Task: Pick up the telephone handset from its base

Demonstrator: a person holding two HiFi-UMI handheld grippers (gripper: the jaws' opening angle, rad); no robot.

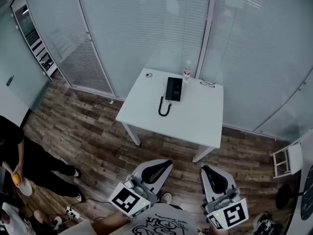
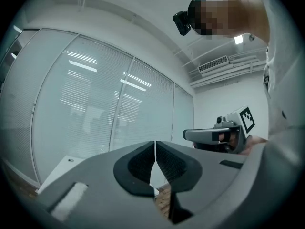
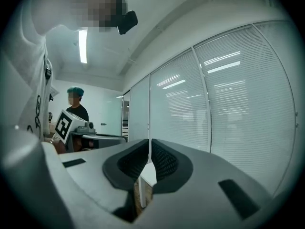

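Left gripper (image 1: 166,164), right gripper (image 1: 205,170): jaws together, empty, well short of table (image 1: 195,121). Approach phone (image 1: 173,88) first; open one wide before closing.

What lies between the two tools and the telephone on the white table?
In the head view, only wood floor and a bare part of the white table separate the left tool and right tool from the telephone.

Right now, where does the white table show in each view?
Head view: white table at centre, telephone on it.
Left gripper view: its corner at lower left.
Right gripper view: a sliver low at centre.
Shared landmark: the glass wall with blinds behind it.
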